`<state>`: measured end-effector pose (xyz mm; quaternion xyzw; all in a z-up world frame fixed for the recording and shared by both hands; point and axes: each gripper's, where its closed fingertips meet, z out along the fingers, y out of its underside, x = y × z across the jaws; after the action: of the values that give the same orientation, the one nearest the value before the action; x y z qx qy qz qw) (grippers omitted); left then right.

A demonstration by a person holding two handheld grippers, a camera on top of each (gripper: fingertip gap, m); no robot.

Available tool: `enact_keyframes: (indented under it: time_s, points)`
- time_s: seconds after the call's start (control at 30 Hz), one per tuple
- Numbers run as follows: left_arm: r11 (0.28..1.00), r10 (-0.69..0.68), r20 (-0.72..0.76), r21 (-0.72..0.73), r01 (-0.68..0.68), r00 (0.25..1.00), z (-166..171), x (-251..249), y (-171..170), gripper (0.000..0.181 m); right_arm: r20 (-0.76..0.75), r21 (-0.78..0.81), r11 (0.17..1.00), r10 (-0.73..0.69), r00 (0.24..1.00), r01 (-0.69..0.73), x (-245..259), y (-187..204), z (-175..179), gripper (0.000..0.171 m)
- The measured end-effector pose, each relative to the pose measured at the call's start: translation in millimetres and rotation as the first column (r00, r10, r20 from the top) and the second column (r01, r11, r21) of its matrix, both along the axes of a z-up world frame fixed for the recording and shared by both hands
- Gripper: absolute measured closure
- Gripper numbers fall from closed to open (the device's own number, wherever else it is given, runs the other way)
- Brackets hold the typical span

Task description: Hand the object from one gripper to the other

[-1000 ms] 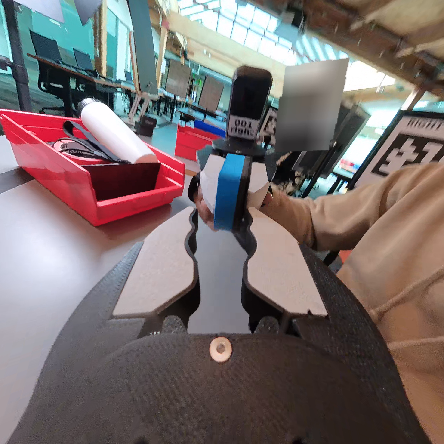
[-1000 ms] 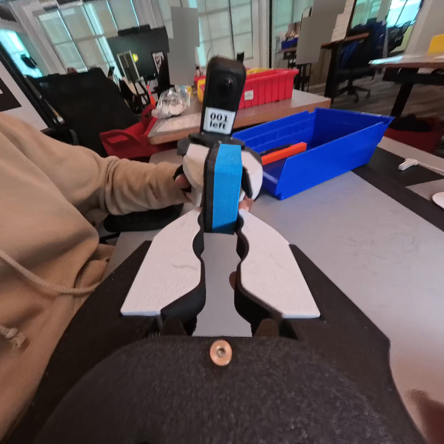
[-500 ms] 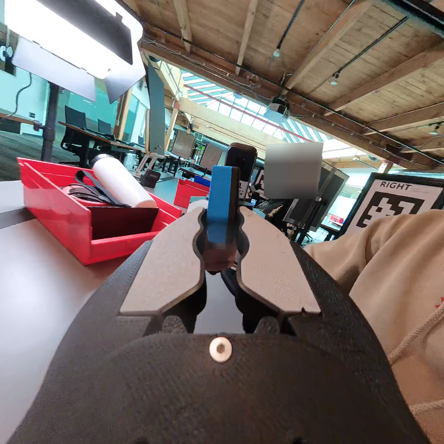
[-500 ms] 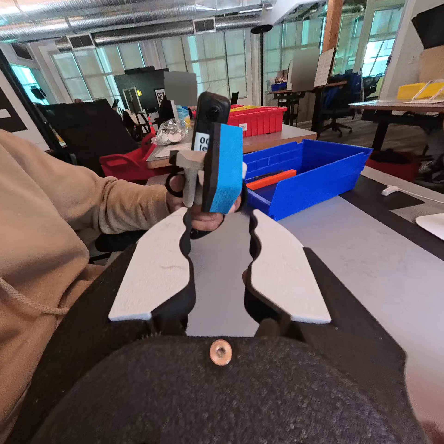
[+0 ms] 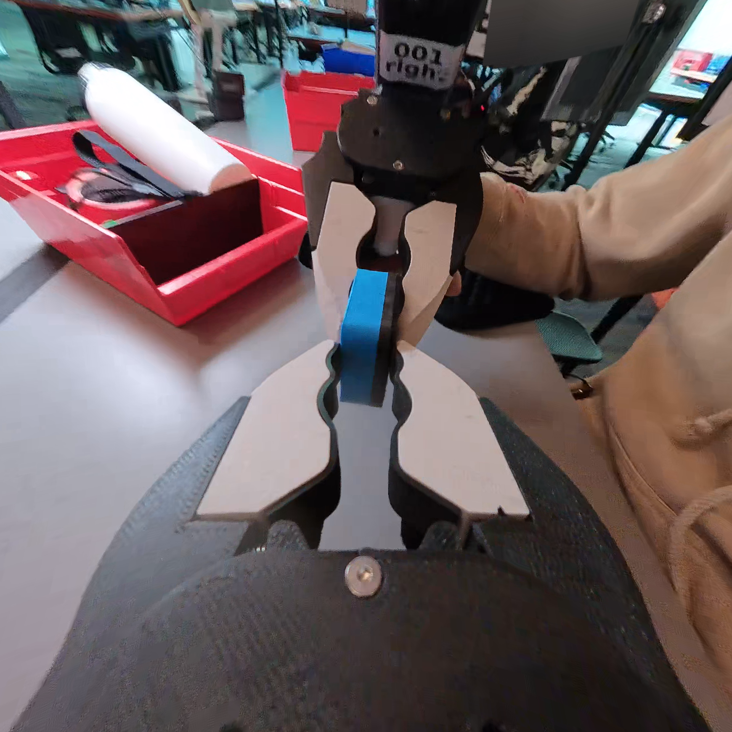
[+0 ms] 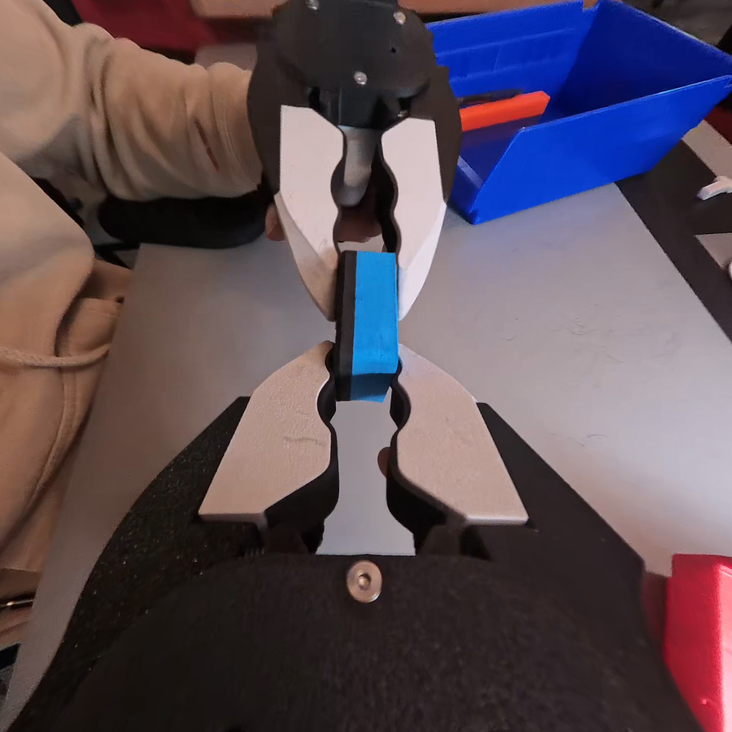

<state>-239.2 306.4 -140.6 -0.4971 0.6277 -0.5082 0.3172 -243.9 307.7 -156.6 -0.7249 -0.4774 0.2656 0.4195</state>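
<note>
While both grippers meet tip to tip above the grey table (image 6: 554,317), blue-and-black foam block (image 5: 362,336) pinched by left gripper (image 5: 362,356) and right gripper (image 6: 362,352), red bin (image 5: 178,253) beyond.

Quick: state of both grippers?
Left gripper: closed on the blue block.
Right gripper: closed on the same block's other end.

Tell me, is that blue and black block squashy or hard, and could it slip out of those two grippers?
The blue and black block looks like layered foam, so probably light and slightly squashy. Its flat sides sit between the right gripper and left gripper fingertips, so it likely grips well. Its corners keep their shape, suggesting it is fairly firm.
</note>
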Motion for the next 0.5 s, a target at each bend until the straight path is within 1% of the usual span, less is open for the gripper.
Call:
enact_keyframes:
  time_s: [0.03,0.07,0.13,0.23,0.3,0.33,0.37,0.4,0.47,0.5]
  points:
    - [1.000,0.019,0.029,0.005,-0.019,0.999,3.7,0.9,2.2,0.158,-0.001,0.027,1.000,-0.008,1.000,0.008,1.3,2.5,1.3,0.148]
    - [0.999,0.037,0.072,-0.022,-0.035,0.997,11.6,1.2,4.8,0.158,-0.051,0.062,0.998,-0.010,0.999,0.014,1.5,4.9,9.3,0.148]
    - [0.990,0.089,0.189,-0.127,-0.066,0.978,32.7,-0.6,14.2,0.158,-0.211,0.105,0.992,-0.045,0.976,0.068,5.9,12.5,33.5,0.145]
    - [0.943,0.171,0.349,-0.329,-0.051,0.921,56.7,-5.5,24.3,0.159,-0.448,0.114,0.987,-0.049,0.893,0.112,10.8,16.5,64.0,0.137]
    - [0.922,0.191,0.395,-0.386,-0.027,0.899,60.2,-3.4,21.5,0.159,-0.535,0.123,0.983,-0.048,0.843,0.134,6.4,18.6,69.5,0.136]
    - [0.924,0.185,0.405,-0.382,-0.018,0.896,59.3,-1.4,17.2,0.158,-0.554,0.131,0.982,-0.044,0.831,0.139,2.1,18.8,69.3,0.139]
    - [0.930,0.179,0.421,-0.368,-0.013,0.889,59.7,-1.1,14.2,0.158,-0.558,0.145,0.981,-0.029,0.829,0.132,-2.2,16.7,68.6,0.147]
    - [0.938,0.162,0.427,-0.347,-0.004,0.890,60.4,-2.1,12.1,0.158,-0.566,0.150,0.981,-0.018,0.824,0.124,-3.3,14.7,70.6,0.147]
    - [0.955,0.117,0.369,-0.297,-0.002,0.922,56.0,-3.2,11.0,0.157,-0.520,0.116,0.990,-0.010,0.854,0.082,-2.7,11.6,69.1,0.148]
    - [0.963,0.094,0.332,-0.268,-0.002,0.938,53.4,-4.5,11.4,0.152,-0.481,0.106,0.992,-0.014,0.877,0.074,-0.1,11.3,66.8,0.148]
